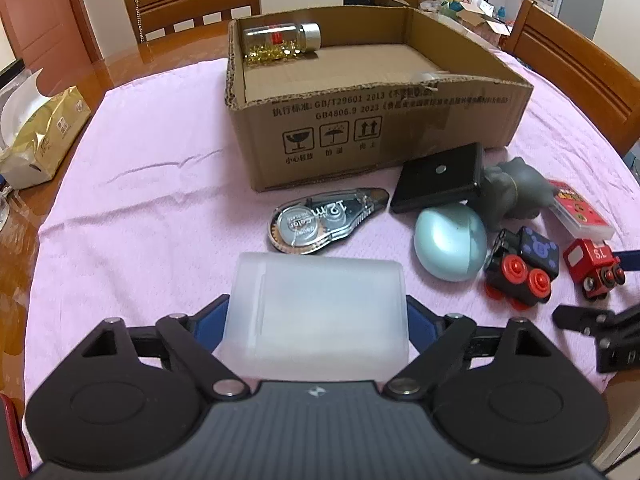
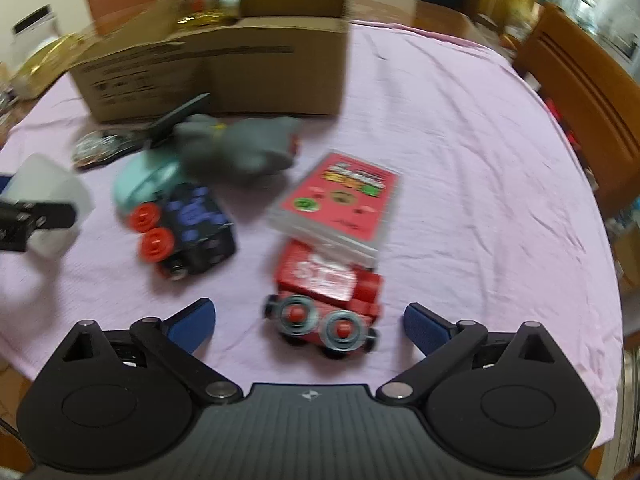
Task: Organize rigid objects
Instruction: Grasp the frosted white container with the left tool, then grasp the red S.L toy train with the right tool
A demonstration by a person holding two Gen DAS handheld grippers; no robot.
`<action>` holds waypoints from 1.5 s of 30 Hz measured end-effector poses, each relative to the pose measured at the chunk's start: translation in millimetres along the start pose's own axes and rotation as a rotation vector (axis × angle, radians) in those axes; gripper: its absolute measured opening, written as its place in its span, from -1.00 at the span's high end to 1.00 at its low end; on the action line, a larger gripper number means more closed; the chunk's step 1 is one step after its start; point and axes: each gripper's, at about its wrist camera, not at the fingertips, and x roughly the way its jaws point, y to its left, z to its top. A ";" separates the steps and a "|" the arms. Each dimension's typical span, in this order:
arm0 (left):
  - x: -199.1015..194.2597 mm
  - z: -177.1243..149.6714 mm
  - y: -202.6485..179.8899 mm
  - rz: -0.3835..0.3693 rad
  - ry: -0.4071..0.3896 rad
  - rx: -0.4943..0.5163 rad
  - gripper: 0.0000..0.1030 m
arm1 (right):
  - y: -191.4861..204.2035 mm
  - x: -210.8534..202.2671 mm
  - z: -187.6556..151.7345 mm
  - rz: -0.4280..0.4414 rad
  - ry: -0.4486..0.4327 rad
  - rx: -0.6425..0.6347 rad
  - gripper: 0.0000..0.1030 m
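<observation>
Left gripper (image 1: 318, 312) clamped a frosted plastic case (image 1: 318, 306) above the worktop (image 1: 160, 200); its blue fingers (image 1: 418, 322) were mostly hidden behind it. Right gripper (image 2: 310, 320) stood apart, straddling a blurred red toy train (image 2: 326, 300). Cardboard box (image 1: 360, 136) held one bottle (image 1: 282, 42).

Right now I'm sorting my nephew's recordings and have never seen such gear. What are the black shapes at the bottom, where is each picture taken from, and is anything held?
Those are hand-held grippers, each with a camera looking along its two blue-padded fingers. One picture is from the left gripper, whose pads sit against a frosted plastic box, so it appears held. The other is from the right gripper, open around a red toy train without touching it. On the pink cloth lie a black toy train, a teal egg-shaped case, a correction tape and a cardboard box holding one bottle.
</observation>
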 end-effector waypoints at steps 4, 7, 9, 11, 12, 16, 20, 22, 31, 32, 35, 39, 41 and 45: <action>0.7 1.9 0.1 0.002 -0.005 0.002 -0.73 | 6.0 -2.2 2.0 0.024 -0.013 -0.020 -0.86; 0.8 2.3 0.5 -0.001 -0.003 0.006 -0.74 | 5.6 -2.8 4.9 0.030 -0.018 -0.023 -0.80; 0.6 2.0 0.9 -0.007 0.001 0.006 -0.74 | 4.1 -2.6 7.9 0.037 -0.024 -0.026 -0.74; 0.4 1.6 0.6 -0.012 0.003 0.010 -0.74 | 4.4 -3.0 8.8 0.036 -0.026 -0.037 -0.64; 0.2 1.5 0.3 -0.009 0.002 0.014 -0.74 | 3.5 -3.7 9.3 0.035 -0.027 -0.042 -0.56; -0.8 1.6 -0.7 -0.011 0.002 0.027 -0.74 | -1.0 -6.0 11.3 0.031 -0.023 -0.043 -0.35; -1.7 3.8 -0.5 -0.018 0.004 0.034 -0.73 | -2.9 -5.7 13.3 0.027 -0.023 -0.029 -0.30; -1.1 5.0 -0.2 -0.017 0.005 0.039 -0.73 | -1.3 -4.7 13.7 0.014 -0.024 -0.034 -0.28; 4.1 6.6 1.3 -0.022 0.032 0.042 -0.67 | -2.6 -7.6 12.1 0.010 -0.015 -0.024 -0.09; 3.9 6.6 1.0 -0.026 0.034 0.041 -0.64 | -2.3 -7.8 11.7 0.009 -0.016 -0.025 -0.09; 4.0 7.3 0.2 -0.035 0.035 0.036 -0.60 | -1.8 -8.0 11.2 0.007 -0.015 -0.023 -0.09; 4.4 8.0 0.4 -0.037 0.042 0.035 -0.60 | -1.6 -8.9 11.2 -0.006 0.000 -0.016 -0.14; 4.3 7.8 0.9 -0.038 0.042 0.037 -0.60 | -2.2 -9.6 9.6 -0.001 0.001 -0.011 -0.13; 4.8 8.1 1.0 -0.039 0.049 0.038 -0.60 | -0.6 -11.1 8.3 -0.002 0.010 -0.013 -0.10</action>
